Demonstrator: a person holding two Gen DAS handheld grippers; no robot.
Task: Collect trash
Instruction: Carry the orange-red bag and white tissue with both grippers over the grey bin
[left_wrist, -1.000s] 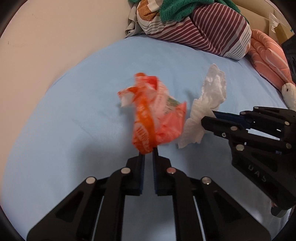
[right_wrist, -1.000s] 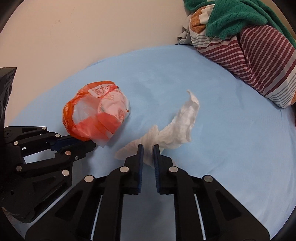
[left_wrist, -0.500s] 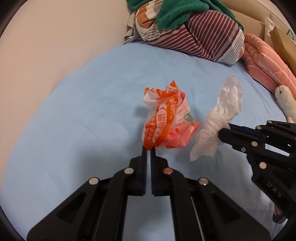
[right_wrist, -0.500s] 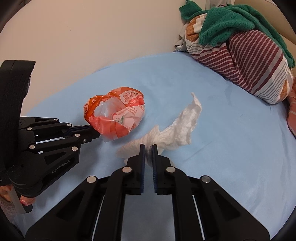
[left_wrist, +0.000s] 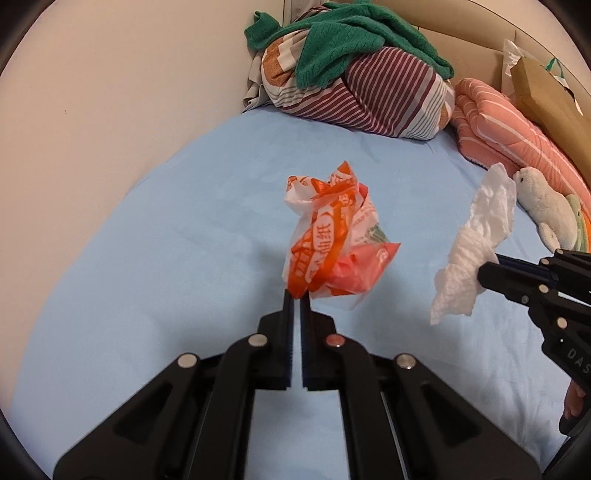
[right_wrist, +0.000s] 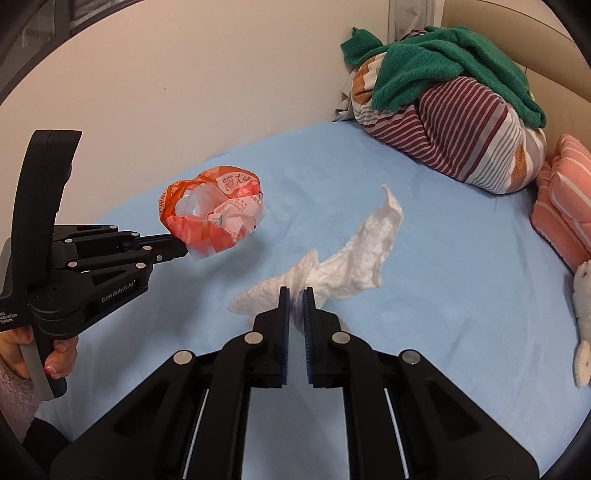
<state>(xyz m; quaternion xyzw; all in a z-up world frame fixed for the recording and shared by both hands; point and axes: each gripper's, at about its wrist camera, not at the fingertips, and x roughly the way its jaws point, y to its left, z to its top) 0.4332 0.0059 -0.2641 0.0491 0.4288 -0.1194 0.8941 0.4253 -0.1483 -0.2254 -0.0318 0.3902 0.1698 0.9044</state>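
Trash is pinched in both tools. At frame centre of the left wrist view, the left gripper (left_wrist: 294, 295) has its fingers (left_wrist: 286, 306) pressed together on the bottom edge of a crumpled orange and white wrapper (left_wrist: 332, 243), held above the blue bed sheet (left_wrist: 166, 258). At the right edge of that frame, the right gripper (left_wrist: 487, 271) pinches a white tissue (left_wrist: 476, 243), also lifted off the sheet. In the right wrist view the tissue (right_wrist: 332, 266) stretches from the closed fingertips toward the upper right. A striped pillow (left_wrist: 384, 99) under a green towel (left_wrist: 354, 40) sits at the top, a pink quilt (left_wrist: 517, 125) and a plush toy (left_wrist: 546, 206) at the right.
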